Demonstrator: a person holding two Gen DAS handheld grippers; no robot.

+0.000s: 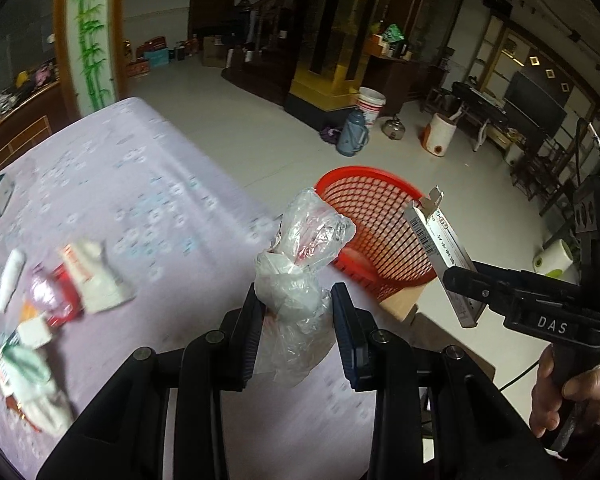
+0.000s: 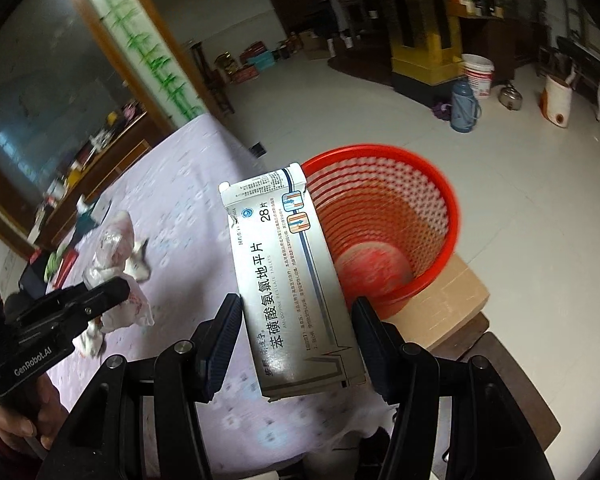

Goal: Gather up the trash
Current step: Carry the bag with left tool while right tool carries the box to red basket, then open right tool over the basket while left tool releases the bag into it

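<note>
Meanwhile, a crumpled plastic bag (image 1: 300, 264) is gripped by the left gripper (image 1: 296, 312) and a medicine box (image 2: 296, 280) by the right gripper (image 2: 296, 344), near the red mesh basket (image 2: 384, 232); more litter (image 1: 60, 292) is left on the table (image 1: 148, 184).

Left tongs (image 1: 296, 300) clamped; right tongs (image 2: 294, 334) clamped, both raised
</note>
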